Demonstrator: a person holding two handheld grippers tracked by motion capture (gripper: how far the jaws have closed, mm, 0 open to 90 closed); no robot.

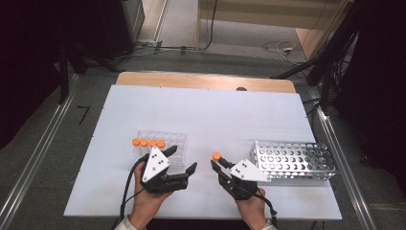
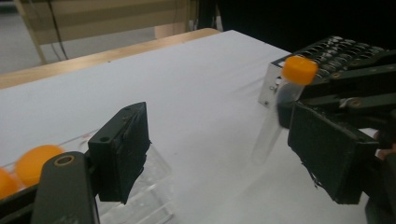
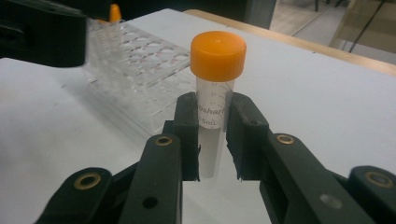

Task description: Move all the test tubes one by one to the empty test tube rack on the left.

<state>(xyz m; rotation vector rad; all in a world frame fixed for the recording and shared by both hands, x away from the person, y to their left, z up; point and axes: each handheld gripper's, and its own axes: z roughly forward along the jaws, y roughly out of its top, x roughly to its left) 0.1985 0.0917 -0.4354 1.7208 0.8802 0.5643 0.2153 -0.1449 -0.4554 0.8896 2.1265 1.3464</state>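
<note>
Black two-jaw tools (image 1: 184,160) — brass-ringed pivots, grey three-cornered plates, black cables.

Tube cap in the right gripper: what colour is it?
Orange. The cap on the clear tube shows best in the right gripper view, above the right gripper.

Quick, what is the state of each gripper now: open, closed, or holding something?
Left gripper: open, nothing between its jaws.
Right gripper: closed on the orange-capped tube, holding it upright.
</note>
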